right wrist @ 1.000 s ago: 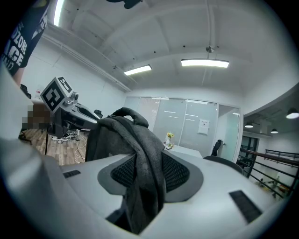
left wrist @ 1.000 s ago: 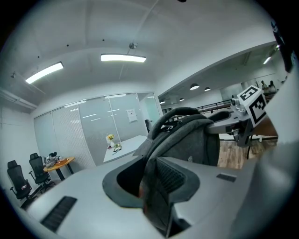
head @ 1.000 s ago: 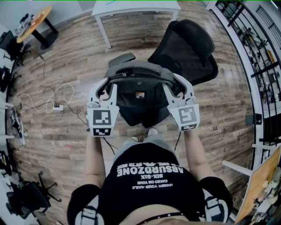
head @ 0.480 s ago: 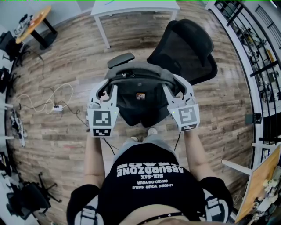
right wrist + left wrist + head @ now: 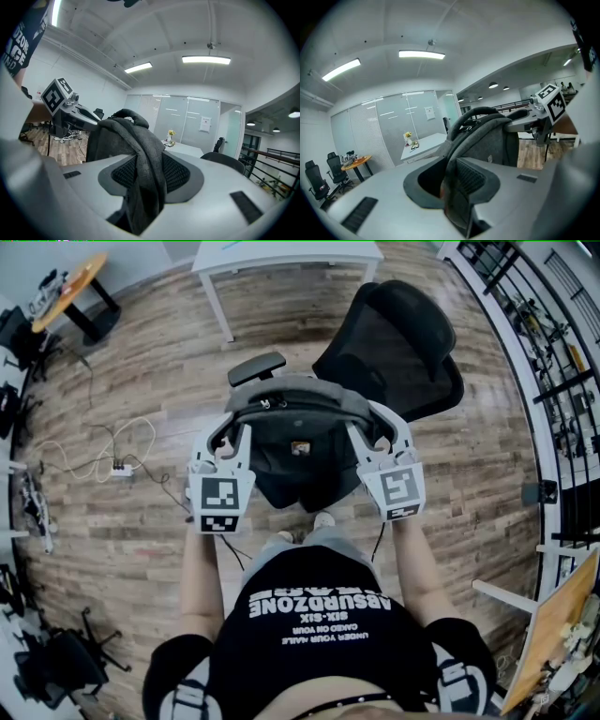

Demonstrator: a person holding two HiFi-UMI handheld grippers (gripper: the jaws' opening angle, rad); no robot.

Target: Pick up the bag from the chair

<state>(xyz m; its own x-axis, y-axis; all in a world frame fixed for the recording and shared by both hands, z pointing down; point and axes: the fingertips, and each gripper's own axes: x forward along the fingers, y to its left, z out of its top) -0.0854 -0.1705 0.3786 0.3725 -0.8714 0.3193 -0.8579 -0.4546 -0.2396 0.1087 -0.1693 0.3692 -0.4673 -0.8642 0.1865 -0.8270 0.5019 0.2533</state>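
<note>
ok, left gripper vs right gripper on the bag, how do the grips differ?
The left gripper pinches a thin strap at the bag's left side; the right gripper holds a thicker fold of grey fabric at its right side. Left jaws sit closer together than right. Both are shut on the bag.

A white table [image 5: 291, 257] and a power strip [image 5: 123, 470] stand on wooden floor [image 5: 478, 474].

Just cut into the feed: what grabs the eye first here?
A gray backpack hangs centre frame, stretched between the two tools: the left hand-held gripper and the right hand-held gripper each clamp a side of its fabric. Beneath and behind it stands a black office chair on the wood floor, with a white table beyond.
</note>
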